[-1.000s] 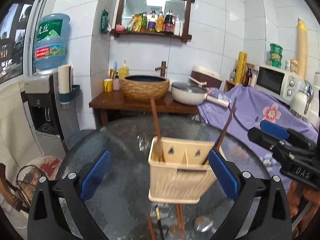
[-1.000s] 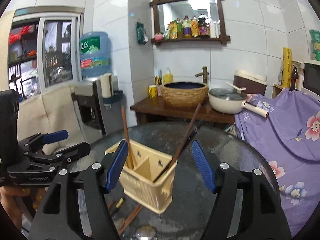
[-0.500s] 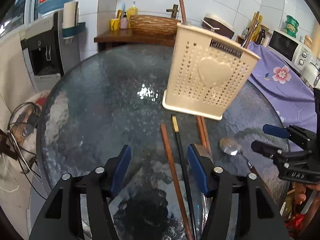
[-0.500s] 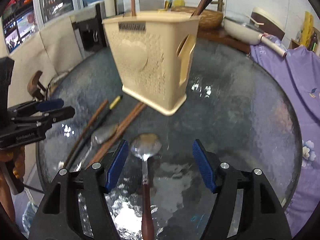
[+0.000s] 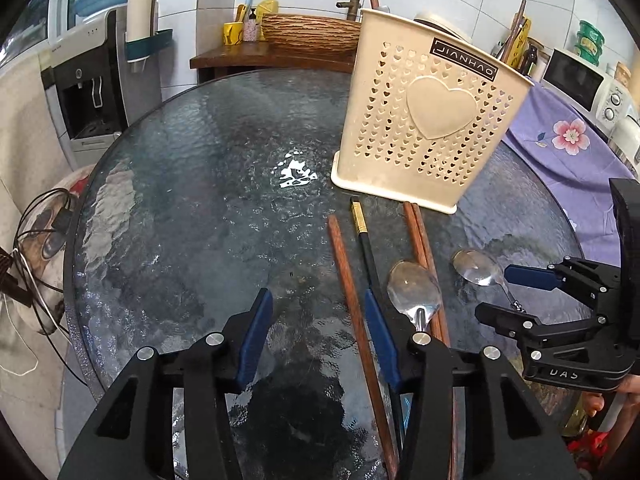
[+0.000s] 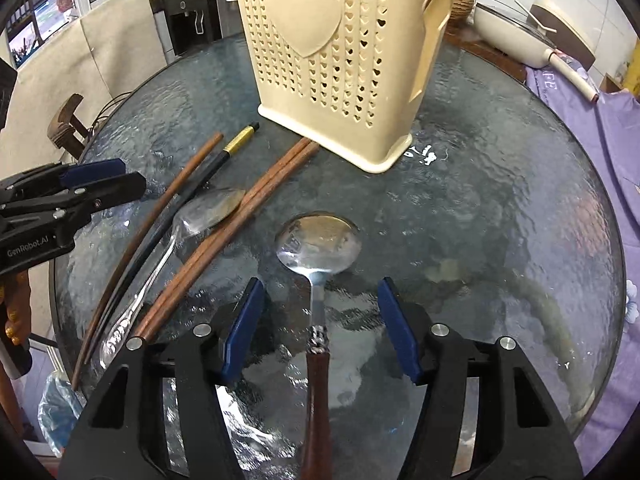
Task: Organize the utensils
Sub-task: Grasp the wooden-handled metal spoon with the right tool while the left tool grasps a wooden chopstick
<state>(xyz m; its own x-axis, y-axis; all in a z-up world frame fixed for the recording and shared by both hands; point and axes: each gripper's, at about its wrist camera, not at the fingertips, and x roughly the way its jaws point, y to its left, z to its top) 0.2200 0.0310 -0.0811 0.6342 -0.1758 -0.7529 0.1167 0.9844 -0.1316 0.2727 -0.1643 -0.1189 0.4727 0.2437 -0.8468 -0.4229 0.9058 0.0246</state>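
Observation:
A cream perforated utensil holder [image 5: 432, 120] [image 6: 340, 52] stands on the round glass table [image 5: 200, 200], with chopsticks poking out of its top. In front of it lie a single brown chopstick [image 5: 348, 280], a black chopstick with a gold band [image 5: 362, 236], a brown chopstick pair [image 5: 420, 240] and an all-metal spoon [image 5: 414, 288]. My left gripper [image 5: 318, 332] hangs low over the table, jaws closing; the single brown chopstick runs between them near the right pad, unpressed. My right gripper [image 6: 320, 328] straddles the wood-handled spoon [image 6: 318, 248], its jaws closing and both pads clear of it.
A water dispenser [image 5: 92, 92] stands at the left beyond the table. Behind are a wooden side table with a woven basin [image 5: 308, 34] and a white pan [image 6: 508, 28]. A purple floral cloth [image 5: 568, 152] and a microwave [image 5: 576, 80] sit at the right. Cables hang off the left edge.
Both grippers have dropped and tipped down from facing the holder to just above the utensils. The left jaws have narrowed a lot, the right jaws a little.

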